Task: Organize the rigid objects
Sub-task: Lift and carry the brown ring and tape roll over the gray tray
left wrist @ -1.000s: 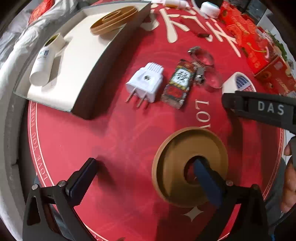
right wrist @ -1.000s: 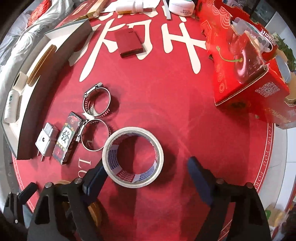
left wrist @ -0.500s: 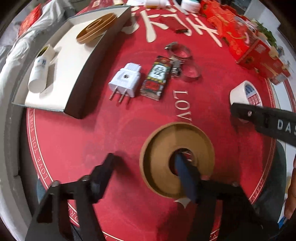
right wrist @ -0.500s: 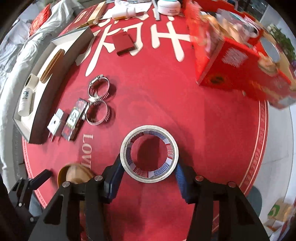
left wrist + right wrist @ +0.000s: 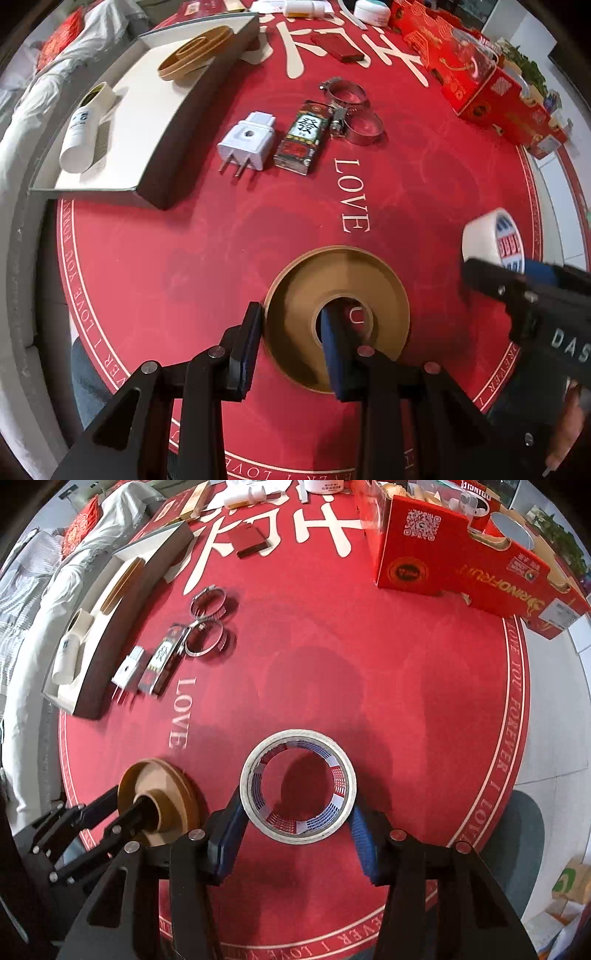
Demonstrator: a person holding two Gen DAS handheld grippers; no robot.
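A flat brown tape roll [image 5: 376, 288] lies on the red round mat near its front edge. My left gripper [image 5: 291, 321] points down at it, one finger in the centre hole and the other against the outer rim. Its jaws are closing and the pads touch the roll's wall. The right wrist view shows the same roll [image 5: 173, 786] with the left gripper [image 5: 127, 805] on it. A white tape roll [image 5: 295, 734] with red and blue print sits between the pads of my right gripper [image 5: 297, 812], which is shut on its two sides. The left wrist view shows that white roll [image 5: 480, 236] at the right.
A shallow white tray [image 5: 155, 122] at the left holds a white bottle [image 5: 83, 129] and a brown ring [image 5: 195, 51]. A white plug [image 5: 247, 144], a small printed pack [image 5: 303, 138] and two hose clamps [image 5: 354, 110] lie mid-mat. Red gift boxes [image 5: 461, 550] stand at the back right.
The left jaws went from wide apart to closed around the brown roll's wall. The right jaws closed onto the white tape roll, and both views have shifted across the mat.
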